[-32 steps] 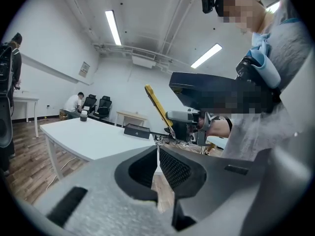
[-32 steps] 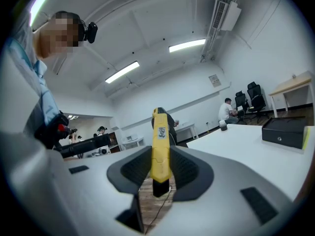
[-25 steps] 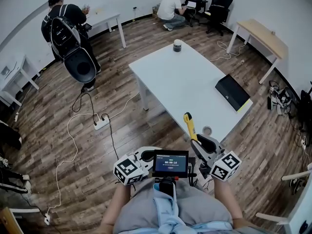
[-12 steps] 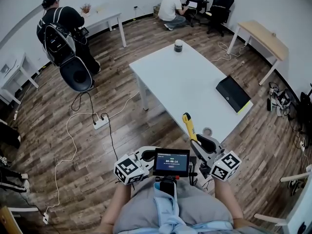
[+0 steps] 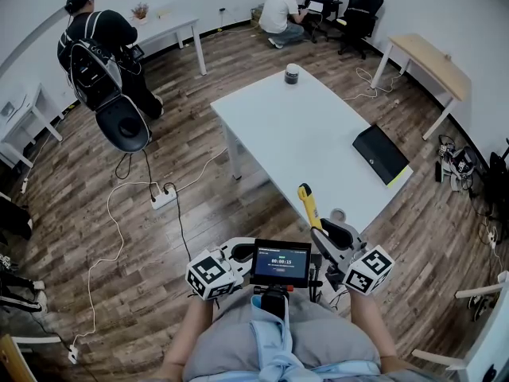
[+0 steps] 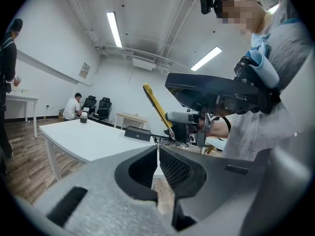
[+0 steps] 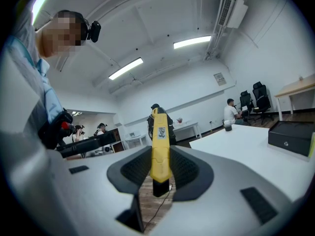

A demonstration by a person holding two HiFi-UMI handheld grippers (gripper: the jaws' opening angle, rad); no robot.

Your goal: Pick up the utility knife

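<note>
Right up against the person's lap, the right claw (image 5: 320, 231) is clamped on the utility knife (image 5: 308, 204). In the right gripper view the yellow knife (image 7: 160, 141) stands upright between that claw's (image 7: 160, 170) two ribbed pads (image 7: 136, 169), and its dark lower end pokes out beneath them. From the head view the knife slants up and forward out of the right claw, its tip over the near edge of the counter (image 5: 296, 134).

Just to the left of the right claw sits the left claw (image 5: 238, 253). The left gripper view shows its (image 6: 157, 150) jaws pressed together, with nothing held between them. That view looks across at the knife (image 6: 157, 107). A small lit screen (image 5: 280, 264) hangs between the two claws.

Ahead of the right claw, a small round object (image 5: 338, 213) lies near the counter's closest corner. Farther ahead and to the right, a black box (image 5: 380, 151) rests at the counter's edge. A dark jar (image 5: 291, 73) stands at the far end.

Ahead and to the left of the left claw, a power strip (image 5: 165, 201) with trailing cables lies on the wooden floor (image 5: 95, 237). Beyond it is a standing person (image 5: 99, 42) with a backpack. Farthest off, a seated person (image 5: 280, 10) is beside the office chairs (image 5: 350, 2).
</note>
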